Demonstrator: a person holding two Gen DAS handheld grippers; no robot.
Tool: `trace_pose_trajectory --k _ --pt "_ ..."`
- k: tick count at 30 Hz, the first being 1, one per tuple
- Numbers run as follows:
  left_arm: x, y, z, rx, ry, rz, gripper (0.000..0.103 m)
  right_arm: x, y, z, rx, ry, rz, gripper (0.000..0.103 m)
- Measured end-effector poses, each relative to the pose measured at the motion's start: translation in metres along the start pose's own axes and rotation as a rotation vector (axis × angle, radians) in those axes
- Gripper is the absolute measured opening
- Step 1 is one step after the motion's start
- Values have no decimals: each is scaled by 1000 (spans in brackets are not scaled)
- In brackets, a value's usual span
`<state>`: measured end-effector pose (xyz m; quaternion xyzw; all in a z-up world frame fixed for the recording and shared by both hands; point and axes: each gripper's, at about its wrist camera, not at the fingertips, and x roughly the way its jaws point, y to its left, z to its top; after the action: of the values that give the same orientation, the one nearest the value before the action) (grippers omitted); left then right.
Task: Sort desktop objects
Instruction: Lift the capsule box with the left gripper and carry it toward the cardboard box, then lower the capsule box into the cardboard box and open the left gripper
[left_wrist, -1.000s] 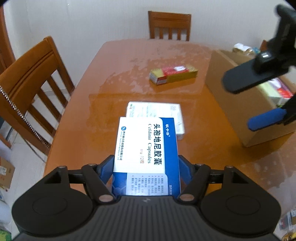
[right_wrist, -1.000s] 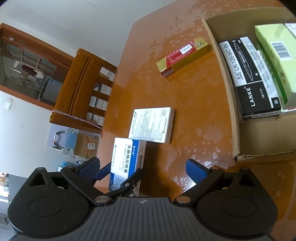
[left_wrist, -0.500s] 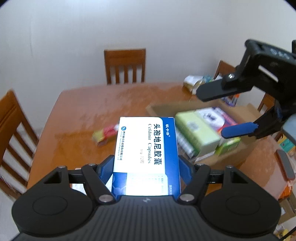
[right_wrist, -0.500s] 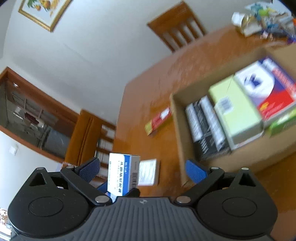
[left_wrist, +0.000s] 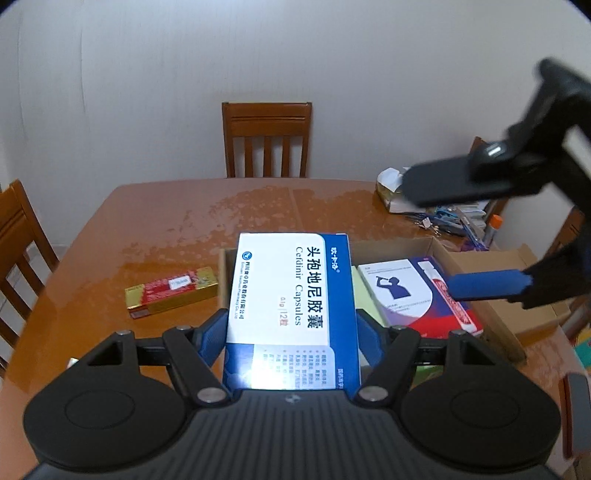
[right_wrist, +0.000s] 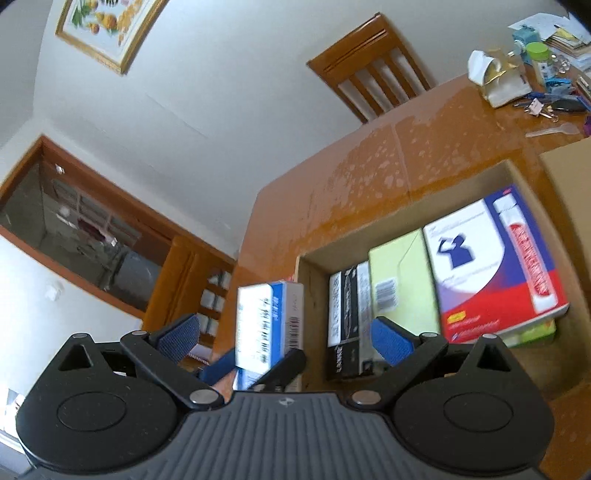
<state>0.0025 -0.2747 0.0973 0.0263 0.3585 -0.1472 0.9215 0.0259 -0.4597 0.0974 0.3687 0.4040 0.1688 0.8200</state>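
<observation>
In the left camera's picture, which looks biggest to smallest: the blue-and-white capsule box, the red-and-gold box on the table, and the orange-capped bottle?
1. Capsule box, though nearness to the camera inflates it.
2. Red-and-gold box.
3. Orange-capped bottle, farthest away.

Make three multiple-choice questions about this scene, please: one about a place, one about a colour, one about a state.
1. Where does the red and gold carton lie?
A. Inside the cardboard box
B. On the wooden table, outside the box
C. On a chair

2. What colour are the pads of the right gripper?
A. Blue
B. Green
C. Red

3. What is the state of the left gripper?
A. Open and empty
B. Shut on the blue and white medicine box
C. Shut on a key ring

Answers:
1 B: in the left wrist view it rests on the wooden table, to the left of the brown cardboard box.
2 A: both pads are blue.
3 B: its jaws press both sides of the blue and white medicine box.
</observation>
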Motion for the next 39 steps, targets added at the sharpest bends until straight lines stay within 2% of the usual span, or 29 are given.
trace_pose_trajectory --k 5,12,26,39 --pt "35 -2 3 -28 40 38 71 -13 -25 17 38 -24 25 103" --pt "70 1 2 -30 96 131 71 -7 -42 37 42 -19 47 103" --pt "96 2 -4 -24 176 218 71 9 -54 43 53 38 61 103" --pt "101 2 0 -24 174 225 72 9 -52 43 47 44 52 103"
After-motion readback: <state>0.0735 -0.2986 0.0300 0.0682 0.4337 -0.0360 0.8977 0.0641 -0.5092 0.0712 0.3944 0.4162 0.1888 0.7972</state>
